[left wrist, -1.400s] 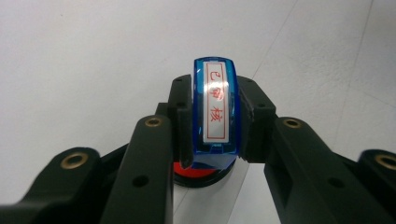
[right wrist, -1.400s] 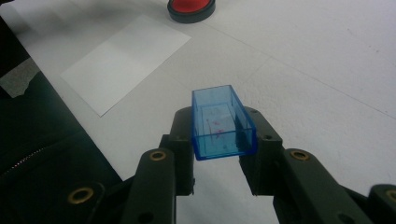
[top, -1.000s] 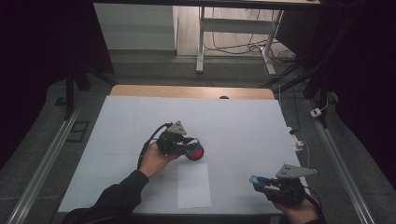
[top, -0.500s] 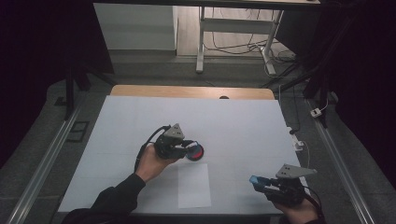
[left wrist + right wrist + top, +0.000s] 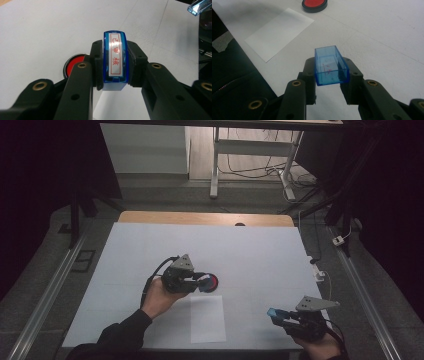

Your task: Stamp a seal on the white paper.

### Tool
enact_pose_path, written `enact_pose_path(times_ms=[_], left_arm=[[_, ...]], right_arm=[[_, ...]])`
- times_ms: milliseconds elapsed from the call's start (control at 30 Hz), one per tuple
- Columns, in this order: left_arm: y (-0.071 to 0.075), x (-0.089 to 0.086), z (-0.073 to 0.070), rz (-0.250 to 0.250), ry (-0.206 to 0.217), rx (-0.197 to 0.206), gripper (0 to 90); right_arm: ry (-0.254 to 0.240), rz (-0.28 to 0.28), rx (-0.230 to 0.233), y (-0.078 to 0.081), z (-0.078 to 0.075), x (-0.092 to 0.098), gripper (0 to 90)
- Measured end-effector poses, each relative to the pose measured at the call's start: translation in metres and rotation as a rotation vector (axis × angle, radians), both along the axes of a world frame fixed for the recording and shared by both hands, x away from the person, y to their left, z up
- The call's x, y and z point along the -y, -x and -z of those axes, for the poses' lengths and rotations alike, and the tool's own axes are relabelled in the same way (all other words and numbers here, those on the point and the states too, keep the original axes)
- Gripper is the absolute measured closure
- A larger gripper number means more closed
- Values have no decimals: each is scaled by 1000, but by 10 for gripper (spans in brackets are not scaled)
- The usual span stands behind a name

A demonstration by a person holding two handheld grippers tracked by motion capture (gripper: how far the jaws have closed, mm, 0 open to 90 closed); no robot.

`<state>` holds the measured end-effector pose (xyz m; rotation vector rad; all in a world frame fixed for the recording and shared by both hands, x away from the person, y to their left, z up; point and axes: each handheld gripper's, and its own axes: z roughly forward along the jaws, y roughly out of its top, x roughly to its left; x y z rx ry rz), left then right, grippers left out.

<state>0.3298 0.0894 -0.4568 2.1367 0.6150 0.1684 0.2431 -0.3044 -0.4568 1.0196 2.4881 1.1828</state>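
Two pairs of tongs are at work over the white tabletop [image 5: 260, 255], each clamped on a piece of blue plastic. The left tongs [image 5: 115, 62] grip a stamp [image 5: 115, 60], a narrow block with a glossy, rounded blue top and a white label printed with red characters inside a red frame; its pale base pokes out below the black jaws. It is held just above and beside a round ink pad [image 5: 73, 65], a flat black dish with a red centre, lying on the tabletop. The right tongs [image 5: 331, 68], low at the near right edge, pinch a clear blue cap [image 5: 330, 65], a hollow box with thin, see-through walls; something faint and red shows through its floor, perhaps a print. Between the two hands lies a plain white paper slip [image 5: 207, 318], rectangular, matte and flat.
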Motion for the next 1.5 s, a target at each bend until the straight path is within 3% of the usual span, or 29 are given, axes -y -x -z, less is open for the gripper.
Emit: enact_pose_path(times_ms=[900,1500], left_arm=[[29,-1,5,51,12,-40,698],[35,15,26,87,-63,-57,699]], right_arm=[[13,-13,12,1,0,-1,676],[18,-17,11,1,0,-2,676]])
